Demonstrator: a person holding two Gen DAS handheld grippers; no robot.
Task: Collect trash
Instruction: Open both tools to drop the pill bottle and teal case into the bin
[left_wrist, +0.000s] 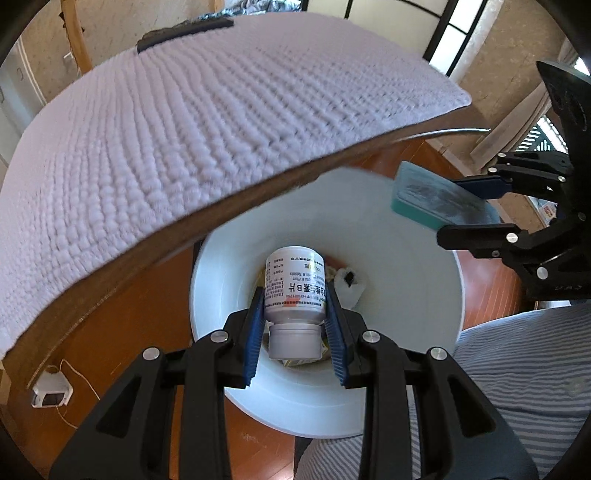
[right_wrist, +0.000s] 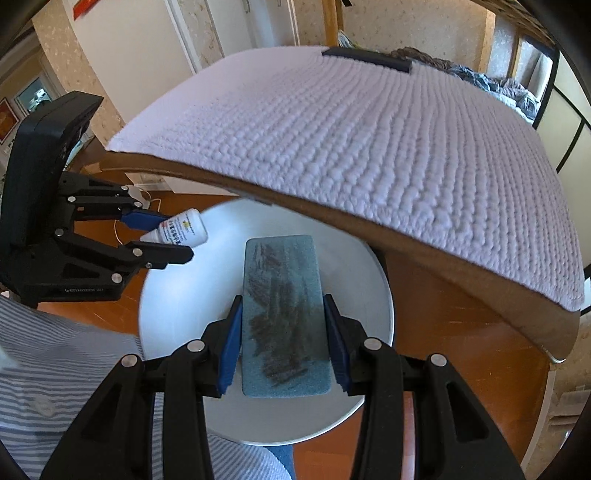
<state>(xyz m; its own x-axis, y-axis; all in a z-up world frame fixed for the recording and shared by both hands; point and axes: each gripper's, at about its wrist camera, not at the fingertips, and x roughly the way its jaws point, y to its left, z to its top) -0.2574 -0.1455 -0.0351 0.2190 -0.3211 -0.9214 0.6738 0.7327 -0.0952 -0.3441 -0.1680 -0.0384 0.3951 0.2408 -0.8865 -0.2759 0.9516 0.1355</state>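
My left gripper (left_wrist: 295, 306) is shut on a white pill bottle (left_wrist: 294, 284) with printed text, cap toward the camera, held over the mouth of a white bin (left_wrist: 406, 295). Crumpled trash (left_wrist: 349, 282) lies at the bin's bottom. My right gripper (right_wrist: 282, 314) is shut on a stained blue-green sponge (right_wrist: 284, 314), also above the white bin (right_wrist: 177, 314). In the left wrist view the right gripper (left_wrist: 476, 206) with the sponge (left_wrist: 432, 199) hangs over the bin's far right rim. In the right wrist view the left gripper (right_wrist: 166, 236) holds the bottle (right_wrist: 181, 230) at the bin's left edge.
A table covered with a white knitted cloth (left_wrist: 184, 129) overhangs the bin's far side. The floor (left_wrist: 147, 325) is orange-brown wood. A small white device with a cord (left_wrist: 50, 391) lies on it at left. A person's striped shirt (left_wrist: 517, 369) is close on the right.
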